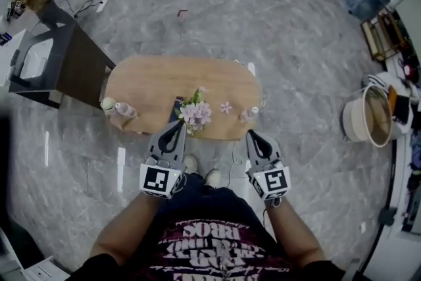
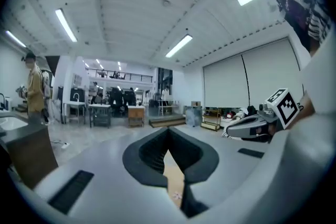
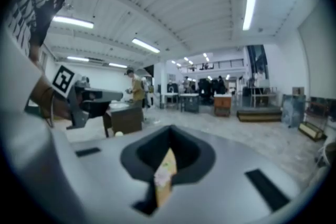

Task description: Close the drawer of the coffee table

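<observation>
Progress looks late or finished, as I judge it: in the head view the coffee table [image 1: 164,79] keeps a clean oval outline and I see no drawer standing out from its near edge. The front under that edge is hidden at this steep angle, so I cannot confirm it sits flush. Both grippers hang well above the table, level with the wearer's waist, touching nothing. Left gripper [image 1: 175,129]: its own view shows the jaws pressed together tip to tip with nothing held, only a sliver of wooden top visible past the seam. Right gripper [image 1: 253,137]: likewise fully together and empty, with table wood and a pale blossom far behind the slit. The table has a light wood top with rounded ends and stands on grey marbled floor [image 1: 302,62], straight ahead of the wearer's shoes [image 1: 200,171]. A bunch of pink-white flowers [image 1: 195,112] sits near its near edge, between the two grippers. Small bottles [image 1: 123,110] stand at the left end, one more at the right. If anything is left, I reckon it is only a look at the drawer front from lower down
</observation>
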Available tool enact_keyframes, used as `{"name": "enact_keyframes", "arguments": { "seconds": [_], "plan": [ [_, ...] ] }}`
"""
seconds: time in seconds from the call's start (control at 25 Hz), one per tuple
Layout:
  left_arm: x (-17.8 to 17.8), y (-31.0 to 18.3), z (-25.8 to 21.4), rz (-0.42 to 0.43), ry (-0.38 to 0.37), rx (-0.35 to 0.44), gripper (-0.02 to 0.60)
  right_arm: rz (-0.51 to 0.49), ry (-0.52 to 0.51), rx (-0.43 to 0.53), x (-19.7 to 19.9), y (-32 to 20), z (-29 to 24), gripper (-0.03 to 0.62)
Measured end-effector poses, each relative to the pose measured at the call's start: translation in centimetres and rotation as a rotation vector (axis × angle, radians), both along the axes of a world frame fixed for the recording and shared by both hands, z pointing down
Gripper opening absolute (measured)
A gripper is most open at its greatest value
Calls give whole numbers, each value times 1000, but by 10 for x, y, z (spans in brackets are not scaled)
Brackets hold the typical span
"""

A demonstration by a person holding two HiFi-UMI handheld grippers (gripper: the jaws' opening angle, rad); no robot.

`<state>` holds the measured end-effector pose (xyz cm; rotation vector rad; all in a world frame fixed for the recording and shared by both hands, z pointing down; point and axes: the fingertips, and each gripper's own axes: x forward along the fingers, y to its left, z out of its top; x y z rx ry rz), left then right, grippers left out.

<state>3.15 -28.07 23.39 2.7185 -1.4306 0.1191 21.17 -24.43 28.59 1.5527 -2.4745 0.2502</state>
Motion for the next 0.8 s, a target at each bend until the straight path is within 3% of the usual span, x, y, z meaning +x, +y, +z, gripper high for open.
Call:
{"name": "enact_keyframes", "arguments": {
  "seconds": [0.28, 0.48, 0.8],
  "plan": [
    [-4, -4, -39, -51, -45, 118, 23, -19, -13, 94, -19, -14, -34, 34],
    [-14, -8, -38, -82, -40, 92, 23, -13, -40, 99, -18, -18, -40, 34],
    [-2, -12, -29, -60, -55, 105, 23, -30, -54, 115, -19, -32, -25, 34]
  ]
}}
